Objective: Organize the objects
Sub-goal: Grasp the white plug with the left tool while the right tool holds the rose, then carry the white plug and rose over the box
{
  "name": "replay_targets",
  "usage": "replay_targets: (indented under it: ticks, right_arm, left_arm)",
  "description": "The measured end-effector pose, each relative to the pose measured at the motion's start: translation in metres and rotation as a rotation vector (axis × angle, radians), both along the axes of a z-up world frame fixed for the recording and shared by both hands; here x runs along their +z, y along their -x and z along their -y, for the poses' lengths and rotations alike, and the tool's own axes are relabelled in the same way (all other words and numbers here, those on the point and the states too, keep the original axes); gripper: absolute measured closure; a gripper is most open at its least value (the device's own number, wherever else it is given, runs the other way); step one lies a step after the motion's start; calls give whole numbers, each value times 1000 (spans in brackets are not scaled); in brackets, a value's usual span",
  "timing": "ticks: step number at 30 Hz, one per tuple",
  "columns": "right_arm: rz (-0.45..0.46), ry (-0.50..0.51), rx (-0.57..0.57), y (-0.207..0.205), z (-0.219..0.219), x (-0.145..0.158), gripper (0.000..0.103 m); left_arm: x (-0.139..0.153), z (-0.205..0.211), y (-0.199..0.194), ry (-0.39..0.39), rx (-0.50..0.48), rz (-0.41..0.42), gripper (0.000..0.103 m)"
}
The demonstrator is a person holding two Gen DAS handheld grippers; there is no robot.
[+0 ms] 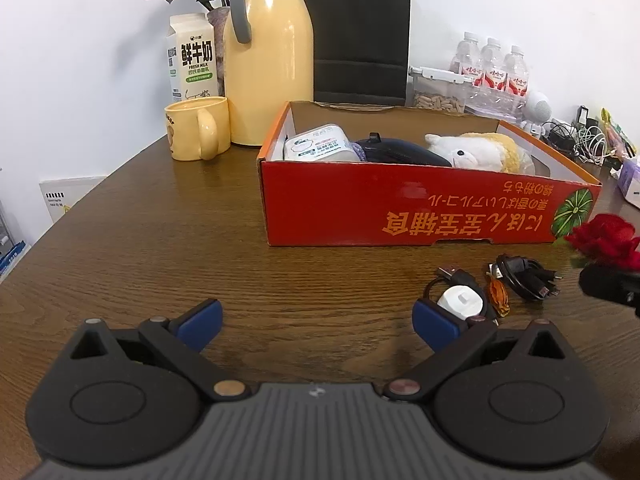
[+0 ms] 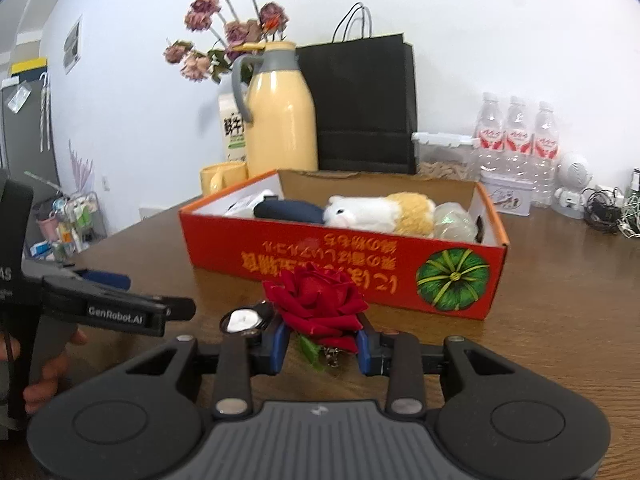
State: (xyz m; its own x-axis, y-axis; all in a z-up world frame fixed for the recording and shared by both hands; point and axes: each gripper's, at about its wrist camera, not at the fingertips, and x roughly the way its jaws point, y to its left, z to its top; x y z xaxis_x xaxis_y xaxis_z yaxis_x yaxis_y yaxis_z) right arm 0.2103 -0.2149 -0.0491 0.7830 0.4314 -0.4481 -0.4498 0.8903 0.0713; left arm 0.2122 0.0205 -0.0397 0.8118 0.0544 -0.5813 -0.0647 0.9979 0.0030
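Rose (image 2: 316,304) sits clamped between the right gripper (image 2: 323,346) fingers, raised off the table (image 2: 560,320). Red box (image 2: 340,256) lies directly ahead, just beyond. Left gripper (image 1: 318,326) spread apart, empty, beside charger (image 1: 460,300).

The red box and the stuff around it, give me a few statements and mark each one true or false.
1. The right gripper holds a red rose. True.
2. The left gripper is shut on a cable. False: it is open and holds nothing.
3. A plush toy lies inside the red box. True.
4. The yellow mug sits inside the box. False: it stands on the table beside the yellow thermos.
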Motion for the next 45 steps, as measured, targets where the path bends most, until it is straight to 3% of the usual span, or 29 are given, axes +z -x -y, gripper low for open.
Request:
replay_targets:
  ticks: [19,21,26,34,39,43,45]
  right_arm:
    - [37,-46,-90,0,33,8,71]
    - [37,-47,-96,0,35,8,71]
    - [31,-45,-94,0,36,6,71]
    - [24,-34,-87,0,32,4,71]
    - [18,-29,-85,-1,31,3,71]
    - [16,-26,-85,-1,30,3,71]
    - [16,-26,-84,-1,30,3,70]
  left_arm:
    - [2,31,-4,-12,-77,31,1]
    - [1,36,-4,-13,-87,31,6]
    - [0,40,-5,-8,-99,20,32]
    - [1,48,-4,13,-175,32,58]
    - [1,58,-8,5,-215,35,65]
    - [0,60,-13,11,-224,22,79]
    - [-1,61,-13,12,-237,20,79]
